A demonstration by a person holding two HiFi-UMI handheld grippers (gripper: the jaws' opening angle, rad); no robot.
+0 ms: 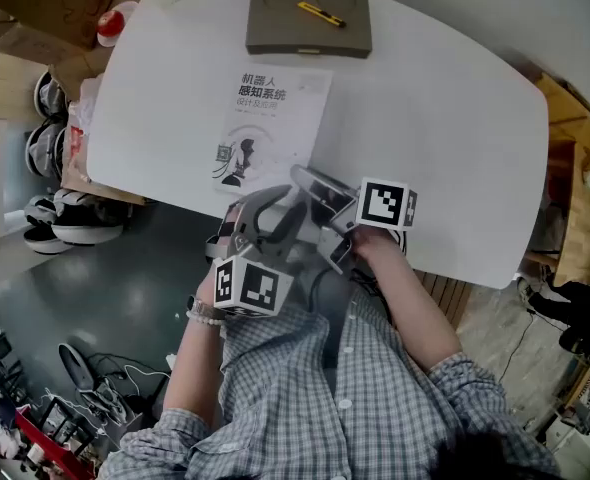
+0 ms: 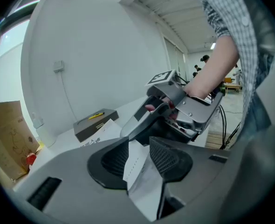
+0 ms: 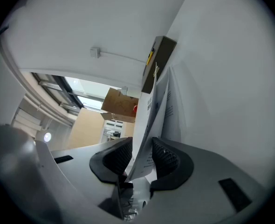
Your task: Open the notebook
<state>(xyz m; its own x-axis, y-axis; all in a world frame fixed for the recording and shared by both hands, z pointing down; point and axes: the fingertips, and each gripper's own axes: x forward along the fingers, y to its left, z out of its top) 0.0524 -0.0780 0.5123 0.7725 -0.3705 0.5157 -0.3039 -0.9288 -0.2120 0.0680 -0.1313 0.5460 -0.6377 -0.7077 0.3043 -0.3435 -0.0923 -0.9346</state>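
The white notebook with black print lies on the white table, its near corner at my grippers. My left gripper comes in from the table's near edge. In its own view the left gripper has a white sheet in the gap, the pads standing apart from it. My right gripper reaches in from the right. In the right gripper view a lifted sheet of the notebook passes between the right gripper's parted pads, raised off the page beneath.
A grey-brown box with a yellow utility knife stands beyond the notebook at the table's far side. Cardboard boxes and a red-capped container sit off the table's left end. Shoes lie on the floor at the left.
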